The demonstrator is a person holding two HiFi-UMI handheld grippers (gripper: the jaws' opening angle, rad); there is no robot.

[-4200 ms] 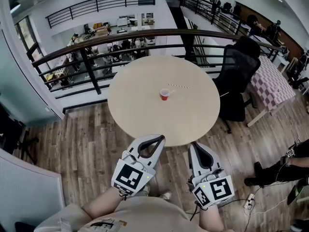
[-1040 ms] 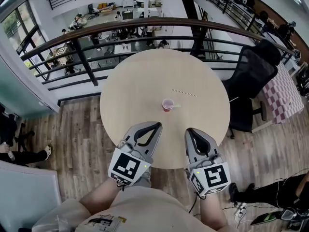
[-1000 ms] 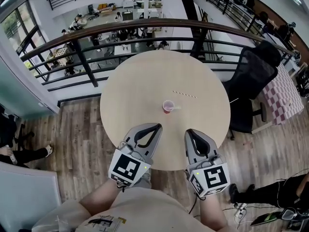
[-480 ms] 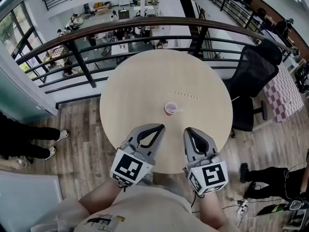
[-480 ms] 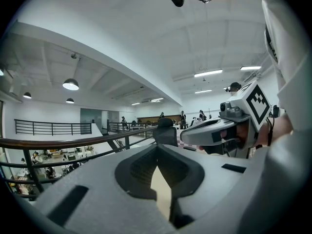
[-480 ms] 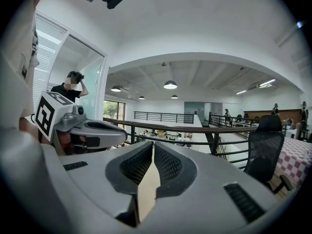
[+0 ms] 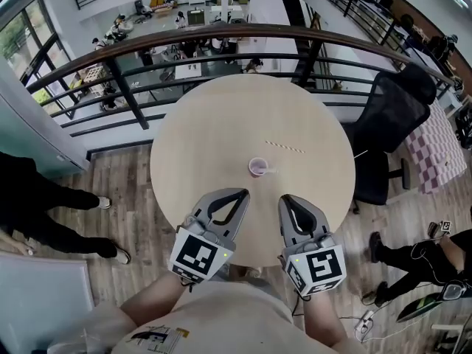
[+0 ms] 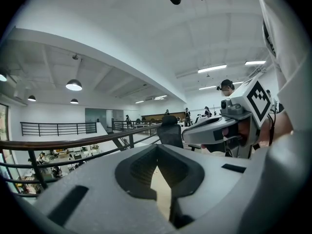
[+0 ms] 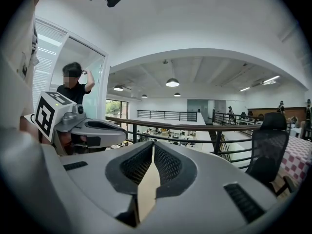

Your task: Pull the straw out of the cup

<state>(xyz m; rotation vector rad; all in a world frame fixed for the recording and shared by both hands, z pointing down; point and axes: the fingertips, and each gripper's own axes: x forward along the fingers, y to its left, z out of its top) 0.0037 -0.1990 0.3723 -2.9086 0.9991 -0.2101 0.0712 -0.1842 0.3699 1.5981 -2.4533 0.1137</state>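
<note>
Stands nearer the table than a second ago. Keeps left gripper and right gripper pinched together, empty, over its near edge. Finds cup mid-table, ahead, straw inside, leaning right. Approach only: must open before grasping.

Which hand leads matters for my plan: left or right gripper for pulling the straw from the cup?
Right, probably: the straw leans out of the cup toward the right gripper, which sits nearer it than the left gripper; both are shut.
</note>
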